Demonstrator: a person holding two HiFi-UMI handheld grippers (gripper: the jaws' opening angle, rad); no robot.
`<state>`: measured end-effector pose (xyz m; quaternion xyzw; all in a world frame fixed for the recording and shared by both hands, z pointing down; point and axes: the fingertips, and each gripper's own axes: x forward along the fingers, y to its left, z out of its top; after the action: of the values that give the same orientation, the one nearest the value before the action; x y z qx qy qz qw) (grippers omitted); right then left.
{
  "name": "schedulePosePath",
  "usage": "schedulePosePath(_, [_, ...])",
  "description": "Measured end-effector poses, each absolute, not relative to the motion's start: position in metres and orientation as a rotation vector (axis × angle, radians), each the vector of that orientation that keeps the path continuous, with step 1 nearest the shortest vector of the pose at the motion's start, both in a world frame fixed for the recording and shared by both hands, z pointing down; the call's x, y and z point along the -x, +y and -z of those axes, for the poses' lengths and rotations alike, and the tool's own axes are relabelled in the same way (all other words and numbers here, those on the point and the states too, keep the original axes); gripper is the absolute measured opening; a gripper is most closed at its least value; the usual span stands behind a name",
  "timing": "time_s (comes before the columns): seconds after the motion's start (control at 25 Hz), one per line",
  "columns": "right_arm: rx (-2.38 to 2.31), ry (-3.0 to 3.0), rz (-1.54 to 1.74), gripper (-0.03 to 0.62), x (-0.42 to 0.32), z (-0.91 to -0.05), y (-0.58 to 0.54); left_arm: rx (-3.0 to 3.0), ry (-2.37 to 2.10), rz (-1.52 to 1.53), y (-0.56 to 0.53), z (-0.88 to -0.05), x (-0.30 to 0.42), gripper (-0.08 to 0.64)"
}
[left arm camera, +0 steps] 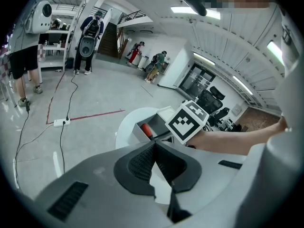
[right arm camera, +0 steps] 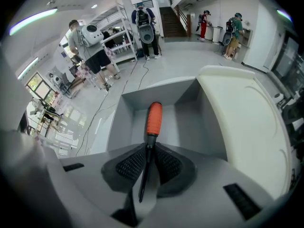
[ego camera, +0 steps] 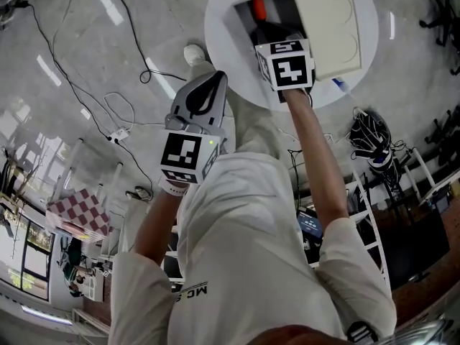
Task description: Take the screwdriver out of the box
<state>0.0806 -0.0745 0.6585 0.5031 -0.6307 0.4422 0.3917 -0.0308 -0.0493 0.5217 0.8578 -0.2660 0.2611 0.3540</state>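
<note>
Right gripper (right arm camera: 146, 150): jaws clenched on the dark shaft of the screwdriver (right arm camera: 154, 118), with the ribbed pads pressing it from both sides.
Screwdriver: the orange handle projects straight ahead of the jaws, and the tip runs back between them toward the gripper body.
Box (right arm camera: 137, 101): grey and open, directly ahead of and below the jaws. The handle sits within its walls (contact with the box floor cannot be confirmed).
Lid (right arm camera: 242, 122): cream, lying open just right of the jaws, alongside the box.
Table (ego camera: 219, 31): round and white, under the box and the right gripper.
Left gripper (left arm camera: 154, 145): pads closed tip to tip with nothing between them. It is held well back from the table, above the floor (ego camera: 86, 49), and faces the right gripper's marker cube (left arm camera: 186, 121).
Power strip (left arm camera: 61, 122): on the floor, far left of the left gripper, with its cable trailing away.
</note>
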Motion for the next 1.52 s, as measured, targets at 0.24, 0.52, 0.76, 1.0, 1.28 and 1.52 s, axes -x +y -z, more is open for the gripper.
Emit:
schedulePosePath(0.24, [-1.312, -1.62, -1.095, 0.114, -0.082, -0.643, -0.075, -2.271, -0.704, -0.67, -0.064, -0.498, 0.036, 0.003])
schedulePosePath(0.52, [-1.333, -1.672, -1.063, 0.114, -0.082, -0.617, -0.073, -2.306, -0.739, -0.669, -0.076, -0.477, 0.04, 0.003])
schedulePosePath(0.76, [-1.348, -1.71, -1.038, 0.114, -0.079, -0.587, -0.071, -2.328, -0.741, -0.673, -0.069, -0.447, 0.044, 0.003])
schedulePosePath(1.0, [-1.374, -1.742, -1.016, 0.114, -0.077, -0.563, -0.069, -2.353, -0.74, -0.666, -0.062, -0.425, 0.049, 0.003])
schedulePosePath(1.28, [-1.408, -1.779, -1.0, 0.114, -0.079, -0.532, -0.065, -2.365, -0.761, -0.626, -0.065, -0.404, 0.049, 0.003])
schedulePosePath(1.52, [-1.427, -1.824, -0.952, 0.114, -0.078, -0.495, -0.06, -2.419, -0.75, -0.586, -0.068, -0.382, 0.044, 0.003])
